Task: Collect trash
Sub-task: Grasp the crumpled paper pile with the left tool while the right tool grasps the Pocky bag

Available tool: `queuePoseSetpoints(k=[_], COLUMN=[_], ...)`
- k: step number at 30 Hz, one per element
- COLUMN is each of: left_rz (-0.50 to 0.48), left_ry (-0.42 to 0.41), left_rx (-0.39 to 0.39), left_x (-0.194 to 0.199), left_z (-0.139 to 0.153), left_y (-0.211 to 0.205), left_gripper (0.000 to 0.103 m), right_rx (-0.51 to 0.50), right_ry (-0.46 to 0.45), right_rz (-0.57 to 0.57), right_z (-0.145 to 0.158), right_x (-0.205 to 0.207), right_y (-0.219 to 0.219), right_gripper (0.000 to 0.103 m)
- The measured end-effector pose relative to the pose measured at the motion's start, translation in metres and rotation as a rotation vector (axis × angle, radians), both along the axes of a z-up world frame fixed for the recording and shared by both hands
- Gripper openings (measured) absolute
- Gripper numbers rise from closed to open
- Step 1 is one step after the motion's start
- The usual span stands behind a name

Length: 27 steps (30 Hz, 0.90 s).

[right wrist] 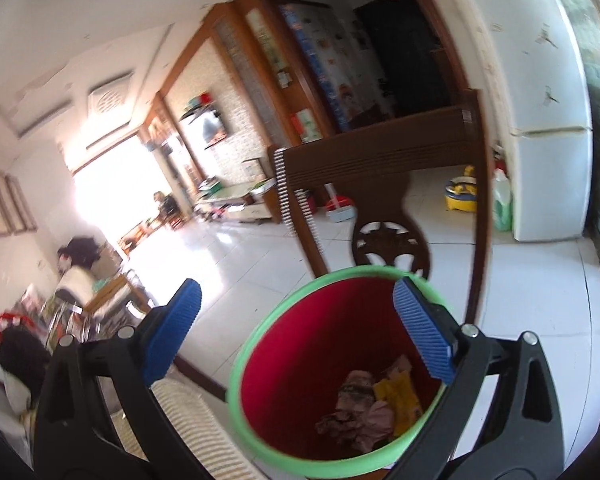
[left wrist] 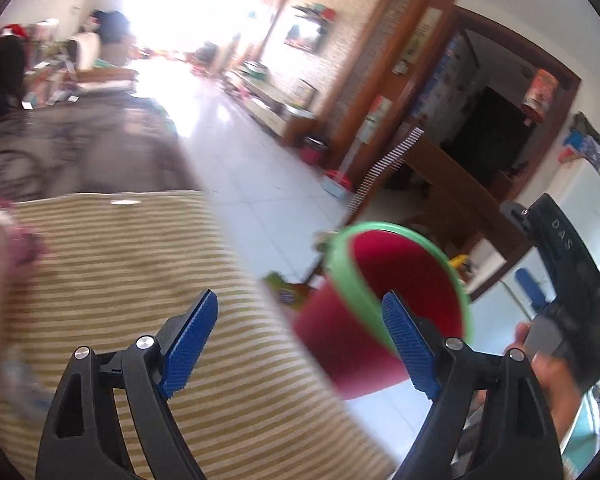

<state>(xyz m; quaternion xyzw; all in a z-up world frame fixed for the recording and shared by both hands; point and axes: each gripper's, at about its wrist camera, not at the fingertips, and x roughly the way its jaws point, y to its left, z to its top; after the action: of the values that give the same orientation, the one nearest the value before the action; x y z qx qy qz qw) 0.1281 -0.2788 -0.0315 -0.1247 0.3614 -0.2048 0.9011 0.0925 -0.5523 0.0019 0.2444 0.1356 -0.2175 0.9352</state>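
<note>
A red bin (left wrist: 404,264) with a green rim stands on the floor beside a striped cloth surface (left wrist: 140,280). My left gripper (left wrist: 302,344) hangs open over the cloth's edge, its right pad in front of the bin's rim, with nothing between the pads. In the right wrist view the bin (right wrist: 320,340) sits just below my right gripper (right wrist: 298,334), which is open and empty. Crumpled brown, pink and yellow trash (right wrist: 364,408) lies at the bin's bottom. A blurred colourful packet (left wrist: 284,292) shows on the floor next to the bin.
A dark wooden chair (right wrist: 380,168) stands behind the bin, with a white fridge (right wrist: 552,176) to its right. A hand (left wrist: 552,376) holds the other gripper's black frame (left wrist: 568,264) at the right. A blurred pink shape (left wrist: 4,248) lies on the cloth's left edge.
</note>
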Motion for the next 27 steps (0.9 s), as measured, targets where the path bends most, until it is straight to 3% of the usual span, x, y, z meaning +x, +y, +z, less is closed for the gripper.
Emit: queuePoseSetpoints(k=[8,16,20,27], left_rz=[0.245,0.592,0.724,0.805], left_ry=[0.029,0.089,0.149,0.236], left_rx=[0.058,0.081,0.043,-0.023], left_x=[-0.046,-0.073,-0.076,-0.043], left_z=[-0.006,-0.003,-0.016,-0.049], left_y=[0.137,0.297,0.363,0.41], left_gripper=[0.081,0.081,0.08,0.08], right_rx=[-0.084,-0.175,-0.228,-0.291], right_ry=[0.064,0.134,0.154,0.227], right_rz=[0.164,0.362,0.454,0.608], right_z=[0.003,0.002,0.0,-0.013], right_x=[0.022,0.041,0.047,0.06], right_y=[0.066,0.146,0.187,0.244], right_gripper=[0.098,0.098,0.098,0.098])
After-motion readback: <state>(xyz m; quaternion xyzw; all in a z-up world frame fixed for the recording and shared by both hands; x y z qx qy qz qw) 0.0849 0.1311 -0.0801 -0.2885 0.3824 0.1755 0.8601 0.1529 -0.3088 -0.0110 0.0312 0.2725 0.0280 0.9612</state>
